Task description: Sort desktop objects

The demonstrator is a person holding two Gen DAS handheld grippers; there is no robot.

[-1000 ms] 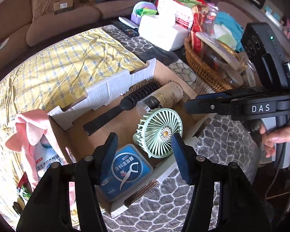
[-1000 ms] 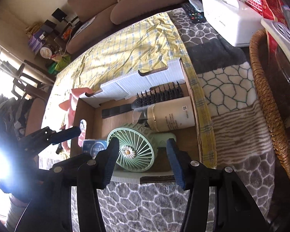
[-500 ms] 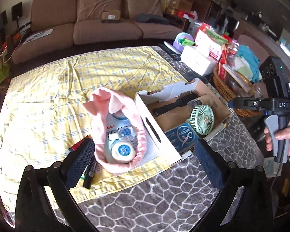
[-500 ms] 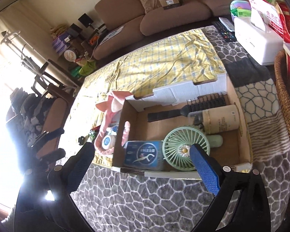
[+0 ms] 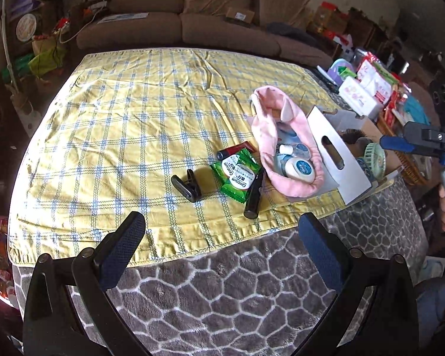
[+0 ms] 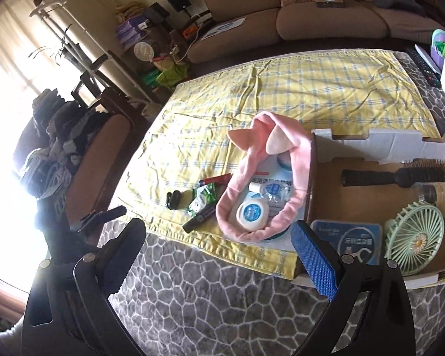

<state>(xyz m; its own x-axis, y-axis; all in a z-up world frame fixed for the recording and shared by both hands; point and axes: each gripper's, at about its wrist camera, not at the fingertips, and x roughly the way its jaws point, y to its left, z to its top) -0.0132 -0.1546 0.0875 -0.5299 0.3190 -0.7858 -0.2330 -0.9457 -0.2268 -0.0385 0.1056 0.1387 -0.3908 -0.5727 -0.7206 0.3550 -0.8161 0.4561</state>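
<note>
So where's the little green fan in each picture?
Left wrist: the fan sits far right, half hidden behind the box's white wall.
Right wrist: the fan is at lower right, inside the box.
Shared landmark: the pink headband just left of the box.

Two wrist fisheyes, angled down, sharing pink headband (image 5: 284, 148) (image 6: 270, 178).

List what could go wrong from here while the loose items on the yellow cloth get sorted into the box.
1. The dark tube lies near the cloth's edge beside the green packets; a nudge could roll it off.
2. The pink headband loosely rings the floss case and small bottles; lifting it may scatter them.
3. The cardboard box already holds a brush, fan and blue case, so space is tight.
</note>
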